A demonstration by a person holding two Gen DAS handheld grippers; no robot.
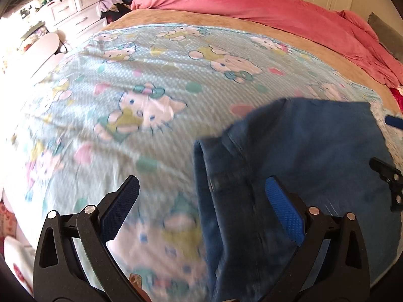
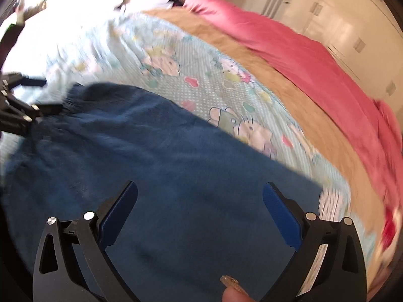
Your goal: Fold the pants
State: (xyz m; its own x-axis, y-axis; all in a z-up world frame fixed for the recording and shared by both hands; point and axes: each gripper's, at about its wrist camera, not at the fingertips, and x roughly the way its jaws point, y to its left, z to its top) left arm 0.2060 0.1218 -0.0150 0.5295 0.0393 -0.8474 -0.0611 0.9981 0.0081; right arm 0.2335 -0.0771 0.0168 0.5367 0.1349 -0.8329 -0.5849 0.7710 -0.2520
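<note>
Dark blue pants (image 1: 302, 156) lie folded on the cartoon-cat bed sheet (image 1: 131, 80). In the left wrist view their doubled left edge runs between my fingers, and my left gripper (image 1: 201, 188) hovers open over that edge, holding nothing. The right gripper's black frame (image 1: 388, 181) shows at the right border. In the right wrist view the blue pants (image 2: 156, 151) fill the lower half, and my right gripper (image 2: 200, 193) stands open above the cloth with nothing between its fingers. The left gripper's frame (image 2: 15, 105) sits by the gathered waistband at the far left. Both views are motion-blurred.
A pink duvet (image 1: 277, 7) is bunched along the far side of the bed over a tan blanket (image 1: 191, 20). White drawers (image 1: 75, 7) stand at the left, white wardrobes (image 2: 352, 30) behind. A fingertip with a glittery nail (image 2: 233, 290) shows at the bottom.
</note>
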